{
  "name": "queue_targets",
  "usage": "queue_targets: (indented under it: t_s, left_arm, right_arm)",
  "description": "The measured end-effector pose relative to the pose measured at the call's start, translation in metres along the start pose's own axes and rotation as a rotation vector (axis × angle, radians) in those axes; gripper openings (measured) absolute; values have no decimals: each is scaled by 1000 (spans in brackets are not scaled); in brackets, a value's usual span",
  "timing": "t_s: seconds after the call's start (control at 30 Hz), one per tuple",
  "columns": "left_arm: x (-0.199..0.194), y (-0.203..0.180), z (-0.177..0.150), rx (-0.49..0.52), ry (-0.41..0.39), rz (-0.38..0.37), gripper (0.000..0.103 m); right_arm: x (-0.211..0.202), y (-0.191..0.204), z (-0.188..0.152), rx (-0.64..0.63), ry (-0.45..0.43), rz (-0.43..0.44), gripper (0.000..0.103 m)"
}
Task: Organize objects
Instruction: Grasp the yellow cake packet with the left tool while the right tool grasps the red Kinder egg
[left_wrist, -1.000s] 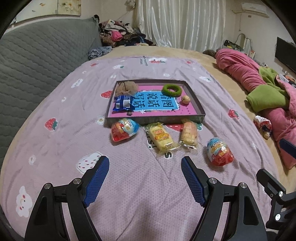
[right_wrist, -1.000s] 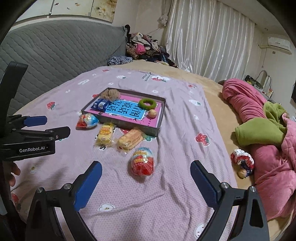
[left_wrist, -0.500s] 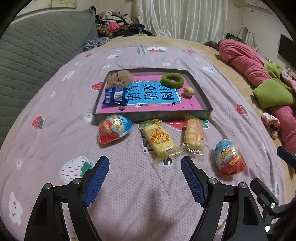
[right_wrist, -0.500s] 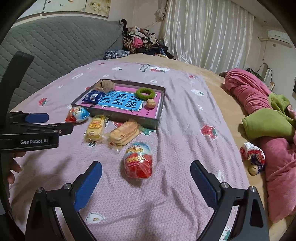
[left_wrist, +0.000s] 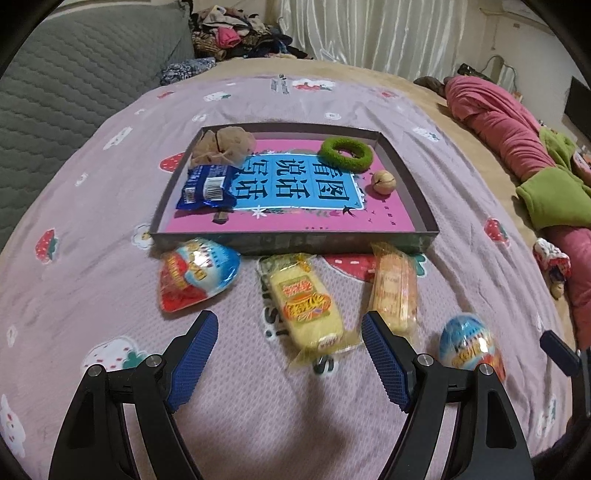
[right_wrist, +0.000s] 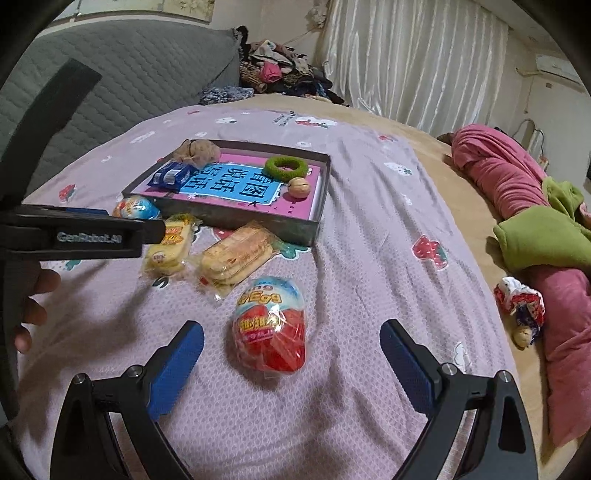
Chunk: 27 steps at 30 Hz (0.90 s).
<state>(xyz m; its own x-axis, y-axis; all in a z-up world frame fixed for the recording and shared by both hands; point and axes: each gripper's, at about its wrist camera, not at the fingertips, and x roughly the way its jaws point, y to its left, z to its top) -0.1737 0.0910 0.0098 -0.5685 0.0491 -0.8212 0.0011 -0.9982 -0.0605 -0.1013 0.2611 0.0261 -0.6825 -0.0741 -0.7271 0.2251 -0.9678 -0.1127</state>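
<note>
From my left wrist camera, my left gripper (left_wrist: 286, 330) hangs with jaws apart and empty over the yellow cake pack (left_wrist: 304, 304), which lies just in front of the tray (left_wrist: 295, 242); an egg pack (left_wrist: 194, 275) lies left of it, a wafer pack (left_wrist: 393, 291) right. From my right wrist camera, my right gripper (right_wrist: 291, 341) stands wide, nothing clamped, around a second egg (right_wrist: 271, 326) lying well in front of the tray (right_wrist: 236, 218).

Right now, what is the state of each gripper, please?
Left gripper: open, holding nothing; the yellow snack pack lies ahead of it.
Right gripper: open, holding nothing; the egg-shaped packet lies between its fingers, untouched.
</note>
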Motion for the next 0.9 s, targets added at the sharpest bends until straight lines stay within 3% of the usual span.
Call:
queue_targets:
  t_s: [0.5,0.6,0.67,0.73,0.77,0.9]
  left_arm:
    - [55,-3,13,-73,117,30,81]
    - [67,0,14,-96,148,42,81]
    - [72,1,14,-102,156,39,81]
    - [76,-1,14,-105,162,40,81]
    - [77,-2,14,-105,164,39,81]
    - [78,-7,17,-87,155,40,80]
  right_arm:
    - [31,8,0,-4,24,-63,97]
    - [36,7,0,19,29,-23,96]
    - [40,8,-1,21,33,-15,90]
    - [46,6,-2,44,41,9,70]
    - [48,4,-3,60,49,30,65]
    - [57,2,-8,89,79,82,52]
